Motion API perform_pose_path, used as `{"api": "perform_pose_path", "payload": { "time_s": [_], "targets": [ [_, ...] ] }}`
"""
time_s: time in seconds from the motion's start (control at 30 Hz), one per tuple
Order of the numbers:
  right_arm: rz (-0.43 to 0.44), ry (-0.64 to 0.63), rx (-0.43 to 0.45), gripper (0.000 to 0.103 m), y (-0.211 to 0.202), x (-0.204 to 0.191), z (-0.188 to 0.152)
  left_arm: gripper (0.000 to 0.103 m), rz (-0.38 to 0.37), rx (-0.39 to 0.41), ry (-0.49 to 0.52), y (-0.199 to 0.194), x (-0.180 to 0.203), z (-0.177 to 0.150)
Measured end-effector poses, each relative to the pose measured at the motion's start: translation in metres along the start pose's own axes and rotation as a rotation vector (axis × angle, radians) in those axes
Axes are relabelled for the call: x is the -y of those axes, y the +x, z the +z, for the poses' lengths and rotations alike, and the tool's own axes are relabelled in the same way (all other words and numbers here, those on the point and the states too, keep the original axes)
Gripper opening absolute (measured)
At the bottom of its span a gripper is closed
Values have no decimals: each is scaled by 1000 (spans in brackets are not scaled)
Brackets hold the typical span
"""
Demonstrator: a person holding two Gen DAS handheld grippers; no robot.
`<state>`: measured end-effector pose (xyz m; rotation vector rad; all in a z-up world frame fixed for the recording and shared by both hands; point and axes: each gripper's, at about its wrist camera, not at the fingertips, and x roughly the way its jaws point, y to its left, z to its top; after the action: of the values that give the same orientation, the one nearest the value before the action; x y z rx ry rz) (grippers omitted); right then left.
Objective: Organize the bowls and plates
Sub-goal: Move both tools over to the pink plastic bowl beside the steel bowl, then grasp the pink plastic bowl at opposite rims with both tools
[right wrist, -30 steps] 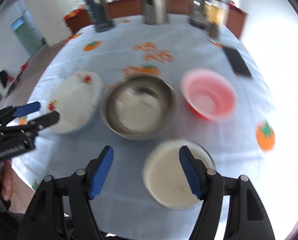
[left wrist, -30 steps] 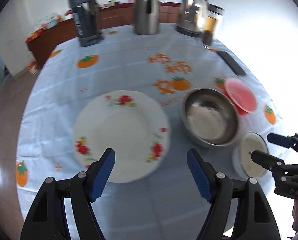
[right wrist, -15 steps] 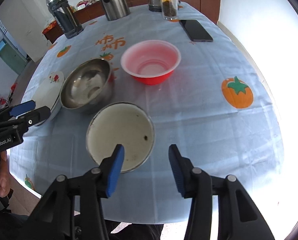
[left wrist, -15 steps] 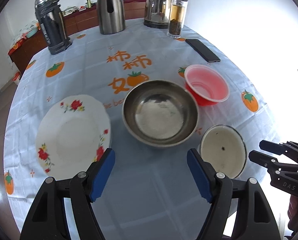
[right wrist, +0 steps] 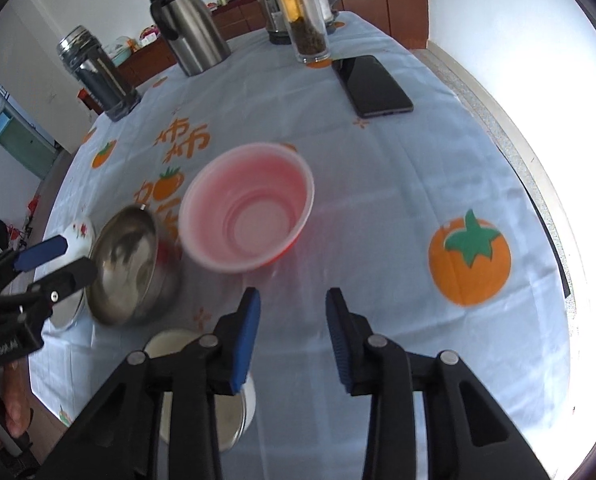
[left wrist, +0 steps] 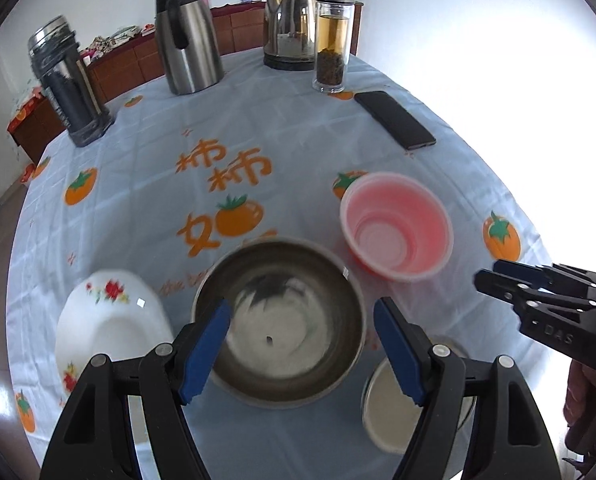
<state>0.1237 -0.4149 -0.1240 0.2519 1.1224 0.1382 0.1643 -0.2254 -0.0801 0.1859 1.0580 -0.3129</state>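
Ahead of the right tool (right wrist: 292, 334) sits a pink bowl (right wrist: 248, 208). The pale blue cloth (left wrist: 298, 128) bears orange persimmons. The white plate (left wrist: 110, 320) carries red flowers.

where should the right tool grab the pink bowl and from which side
Grip the pink bowl by its thin rim, at the near edge facing the right tool, coming down from above with one finger inside and one outside. It sits upright and empty, and its flaring wall is too wide to span. The steel bowl crowds its left side, so stay near or right. The tool's jaws are closing with nothing between them.
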Motion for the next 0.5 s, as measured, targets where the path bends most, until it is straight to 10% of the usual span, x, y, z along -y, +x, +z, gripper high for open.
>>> {"api": "perform_pose_path", "payload": {
  "time_s": [0.5],
  "targets": [
    [-8,-13,-29,26,42,9,47,62,0,-74,49,65,24,53]
  ]
}}
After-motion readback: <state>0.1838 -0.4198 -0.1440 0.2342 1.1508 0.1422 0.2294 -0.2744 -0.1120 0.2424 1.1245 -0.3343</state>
